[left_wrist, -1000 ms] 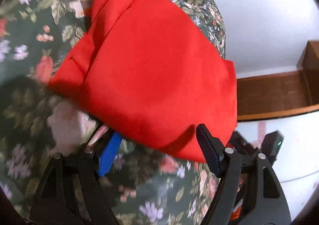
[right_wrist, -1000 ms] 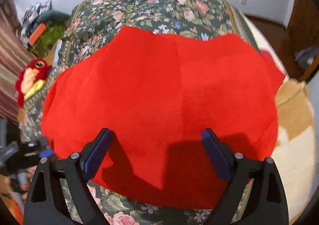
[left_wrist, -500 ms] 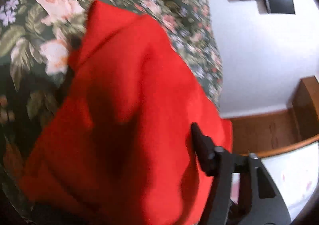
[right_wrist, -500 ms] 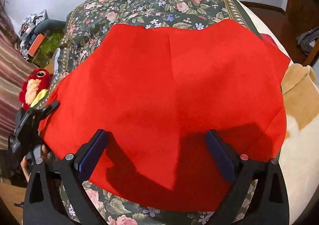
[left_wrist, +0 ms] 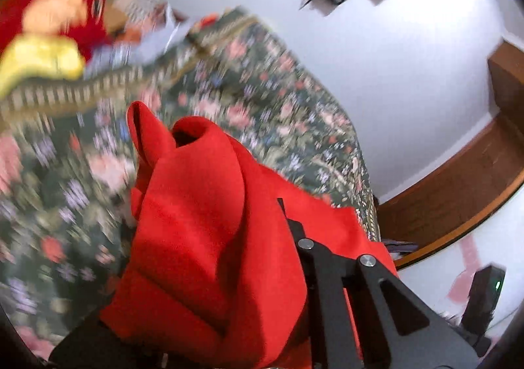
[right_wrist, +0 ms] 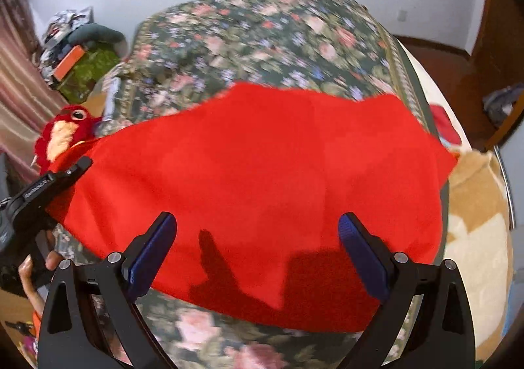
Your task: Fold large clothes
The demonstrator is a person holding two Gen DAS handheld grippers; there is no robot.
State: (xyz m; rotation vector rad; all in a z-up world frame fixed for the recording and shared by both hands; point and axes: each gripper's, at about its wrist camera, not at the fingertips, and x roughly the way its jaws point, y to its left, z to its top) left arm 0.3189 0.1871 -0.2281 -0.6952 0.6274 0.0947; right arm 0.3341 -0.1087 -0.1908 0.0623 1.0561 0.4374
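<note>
My left hand-held gripper (left_wrist: 262, 270) pinches the red garment (right_wrist: 262, 172) at nine o'clock; my right hand-held gripper (right_wrist: 257, 257) hovers spread above its near edge.

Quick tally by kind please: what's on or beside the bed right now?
Red garment: 1
Floral bedspread: 1
Red plush toy: 1
Tan blanket: 1
Hand-held gripper: 2, left, right
Total: 6
</note>
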